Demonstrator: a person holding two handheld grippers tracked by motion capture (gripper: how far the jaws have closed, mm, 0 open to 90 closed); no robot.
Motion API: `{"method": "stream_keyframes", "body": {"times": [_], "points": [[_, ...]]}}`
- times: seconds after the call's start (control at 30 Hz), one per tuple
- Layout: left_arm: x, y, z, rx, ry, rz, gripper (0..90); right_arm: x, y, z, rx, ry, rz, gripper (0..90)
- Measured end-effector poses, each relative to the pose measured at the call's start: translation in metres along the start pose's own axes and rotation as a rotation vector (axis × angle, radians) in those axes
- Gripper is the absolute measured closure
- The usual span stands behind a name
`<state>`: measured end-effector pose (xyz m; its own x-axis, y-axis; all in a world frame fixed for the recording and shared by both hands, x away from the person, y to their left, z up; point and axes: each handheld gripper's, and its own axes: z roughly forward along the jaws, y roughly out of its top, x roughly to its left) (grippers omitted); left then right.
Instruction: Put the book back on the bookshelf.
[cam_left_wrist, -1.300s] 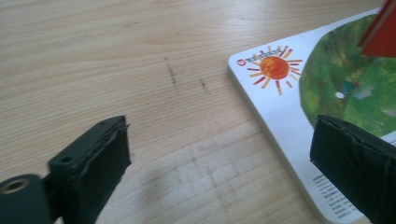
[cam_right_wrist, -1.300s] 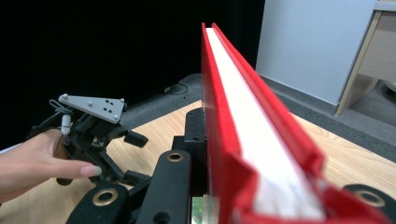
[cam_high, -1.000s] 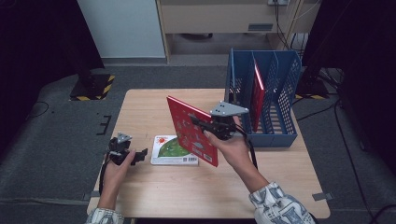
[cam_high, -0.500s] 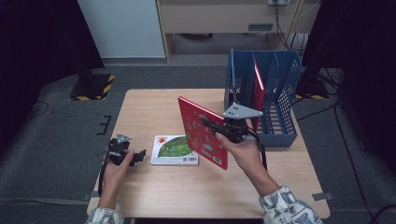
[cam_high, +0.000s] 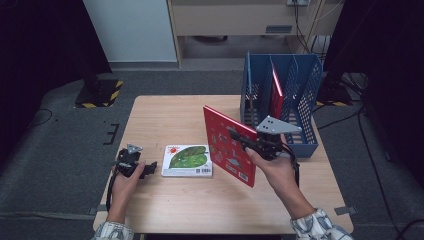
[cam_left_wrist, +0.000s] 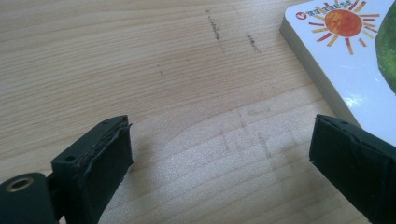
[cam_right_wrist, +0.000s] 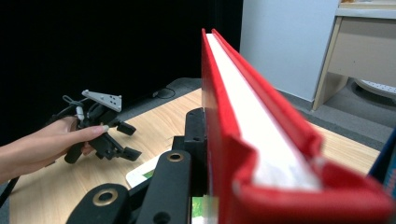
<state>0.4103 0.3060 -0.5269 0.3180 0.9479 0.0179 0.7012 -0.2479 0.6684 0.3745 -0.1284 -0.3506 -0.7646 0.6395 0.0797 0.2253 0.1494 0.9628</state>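
The right gripper (cam_high: 240, 139) has its jaws clamped on a stiff, flat red book (cam_high: 229, 145) with a white page block, held upright on edge. Since a second ago it has shifted toward the perforated blue rack (cam_high: 300, 100). The left gripper (cam_high: 147, 168) rests open-jawed on the woodgrain counter (cam_left_wrist: 163, 70), a glossy board book (cam_left_wrist: 355, 51) just beside one jaw.

Flat book (cam_high: 187, 160) on table (cam_high: 165, 115) centre-left; file rack (cam_high: 290, 95) at right rear; upright book (cam_high: 229, 145) between them.
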Motion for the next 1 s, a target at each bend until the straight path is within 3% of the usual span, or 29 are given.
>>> {"method": "stream_keyframes", "body": {"times": [0.43,1.0], "points": [[0.003,-0.003,0.0,0.009,0.013,-0.004,5.3,-0.007,-0.007,-0.025,-0.013,-0.027,0.003,79.5],[0.005,-0.005,0.002,0.004,0.01,-0.028,4.8,-0.01,-0.015,-0.071,-0.031,-0.076,0.002,79.5]]}}
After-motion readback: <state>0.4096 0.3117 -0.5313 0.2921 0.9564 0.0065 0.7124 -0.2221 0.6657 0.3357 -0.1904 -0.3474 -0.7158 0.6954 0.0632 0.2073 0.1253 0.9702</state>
